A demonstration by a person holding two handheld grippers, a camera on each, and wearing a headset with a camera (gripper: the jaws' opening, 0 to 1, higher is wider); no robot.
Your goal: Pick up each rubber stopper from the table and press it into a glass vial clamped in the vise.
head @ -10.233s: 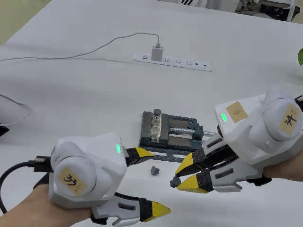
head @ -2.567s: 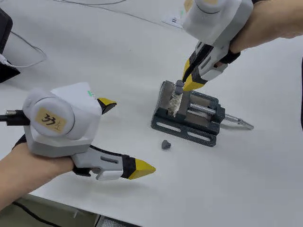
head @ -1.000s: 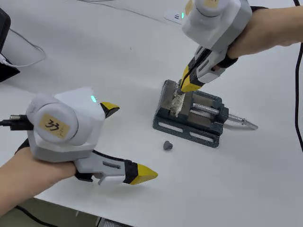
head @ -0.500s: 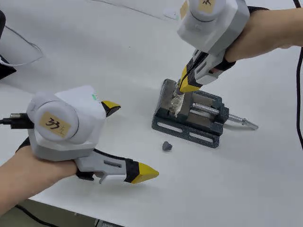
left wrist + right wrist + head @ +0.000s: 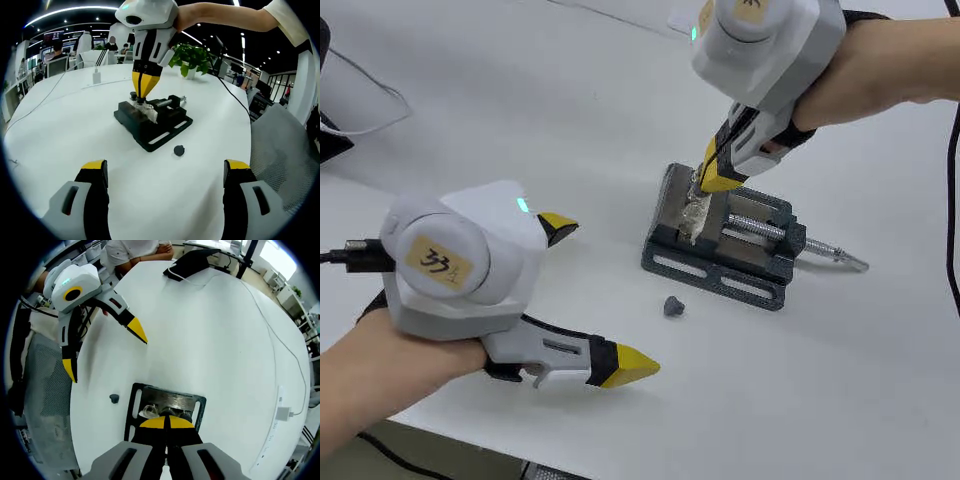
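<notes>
Matt, seemingly metal vise [image 5: 716, 278]

- I am in a big open office that also looks like a lab.
- I work at a wide white table [image 5: 50, 130].
- At ten o'clock, far back, people [image 5: 58, 49] sit at desks with screens.
- A green plant [image 5: 190, 56] stands at one o'clock, a grey mesh chair [image 5: 282, 150] at three.
- Long lights [image 5: 70, 10] glow overhead.

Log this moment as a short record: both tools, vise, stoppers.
Right tool: jaws shut, tips down on the vials in the vise
Left tool: open, empty, off to one side of the vise
Vise: on the table, clamping glass vials
Loose stopper: one, on the table beside the vise
Stopper under right tool: hidden by the tips
</notes>
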